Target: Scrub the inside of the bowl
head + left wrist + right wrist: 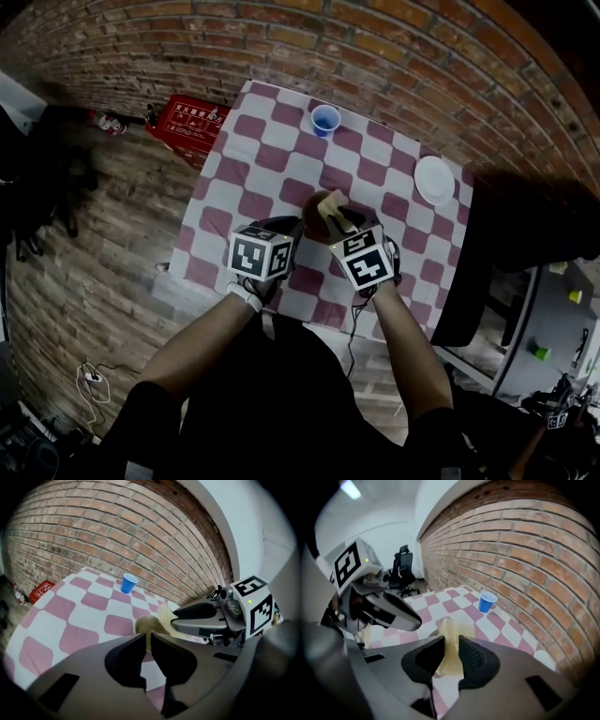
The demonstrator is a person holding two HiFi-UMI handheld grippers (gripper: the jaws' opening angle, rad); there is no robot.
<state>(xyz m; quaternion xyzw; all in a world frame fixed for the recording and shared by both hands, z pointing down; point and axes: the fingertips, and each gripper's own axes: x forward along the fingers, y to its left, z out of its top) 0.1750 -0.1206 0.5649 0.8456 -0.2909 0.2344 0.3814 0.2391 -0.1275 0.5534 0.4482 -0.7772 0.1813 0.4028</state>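
Left gripper (146, 640) is clenched on the bowl (317, 208) rim, mid-counter (281, 141). Right gripper (451, 648) grasps the sponge (451, 632) (pale yellow) at the bowl's 3 o'clock, so the inside looks to lie toward 9.

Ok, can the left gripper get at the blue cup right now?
Probably not to grab it: the left gripper has its jaws shut on the bowl. The table up to the cup looks free.

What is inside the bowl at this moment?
A yellowish sponge, clamped in the right hand-held gripper, pokes into the bowl. The bowl's bottom is hidden beneath the sponge and both grippers.
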